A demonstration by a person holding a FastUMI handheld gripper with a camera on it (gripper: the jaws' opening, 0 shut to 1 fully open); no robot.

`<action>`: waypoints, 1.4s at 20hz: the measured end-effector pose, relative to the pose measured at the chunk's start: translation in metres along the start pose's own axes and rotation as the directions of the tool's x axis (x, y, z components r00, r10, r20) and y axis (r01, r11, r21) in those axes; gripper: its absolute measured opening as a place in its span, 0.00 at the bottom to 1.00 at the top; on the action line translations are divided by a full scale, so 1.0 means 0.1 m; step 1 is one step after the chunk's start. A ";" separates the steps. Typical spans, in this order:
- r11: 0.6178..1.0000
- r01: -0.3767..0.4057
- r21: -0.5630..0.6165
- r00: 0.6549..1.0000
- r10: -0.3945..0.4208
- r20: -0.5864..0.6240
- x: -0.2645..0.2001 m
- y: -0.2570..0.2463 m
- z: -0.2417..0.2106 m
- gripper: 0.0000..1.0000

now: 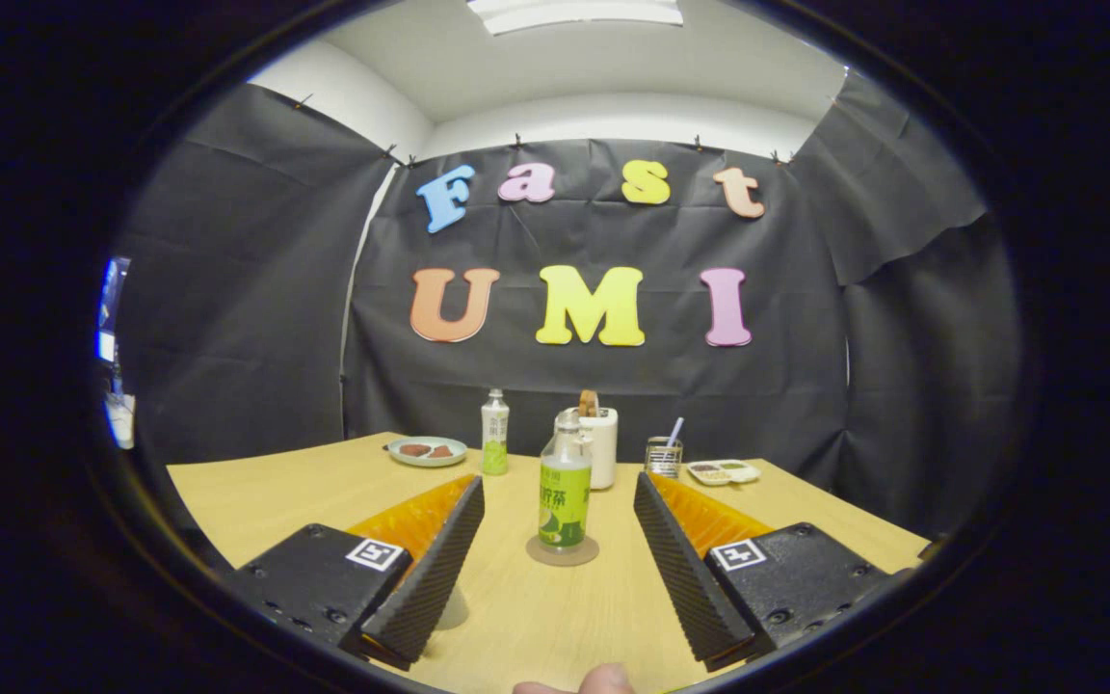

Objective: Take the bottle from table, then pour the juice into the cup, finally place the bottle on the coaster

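A clear bottle with a green label (565,492) stands upright on a round coaster (563,551) on the wooden table (276,492). It is just ahead of my fingers, in line with the gap between them. My gripper (560,501) is open, its two fingers spread wide on either side, and nothing is held. A glass cup with a straw (663,455) stands farther back, right of the bottle.
A second bottle with a white and green label (494,434) and a white container (601,443) stand behind. A small plate with food (428,450) lies back left, a small tray (724,471) back right. A fingertip (603,680) shows below the fingers.
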State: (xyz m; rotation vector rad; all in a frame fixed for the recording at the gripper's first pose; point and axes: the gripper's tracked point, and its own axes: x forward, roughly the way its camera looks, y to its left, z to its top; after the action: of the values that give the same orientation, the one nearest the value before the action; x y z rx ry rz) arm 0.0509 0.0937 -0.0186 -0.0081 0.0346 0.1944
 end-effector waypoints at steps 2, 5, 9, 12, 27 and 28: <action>0.999 -0.014 0.044 1.000 0.014 -0.005 -0.10 0.07 -0.07 1.00; 0.998 0.002 0.059 0.999 -0.004 0.045 -0.21 0.06 0.00 1.00; 0.995 0.037 0.095 0.999 -0.039 0.018 -0.21 0.04 -0.11 1.00; 0.991 0.059 0.119 0.998 -0.058 -0.016 -0.18 -0.01 -0.20 1.00; 0.999 0.030 0.027 1.000 -0.030 0.002 -0.04 0.29 -0.16 1.00; 0.999 0.037 0.039 0.999 -0.037 -0.006 -0.03 0.27 -0.17 1.00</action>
State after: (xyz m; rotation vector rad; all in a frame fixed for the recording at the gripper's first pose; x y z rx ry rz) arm 0.0422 0.1192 -0.0358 0.0297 0.0433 0.1563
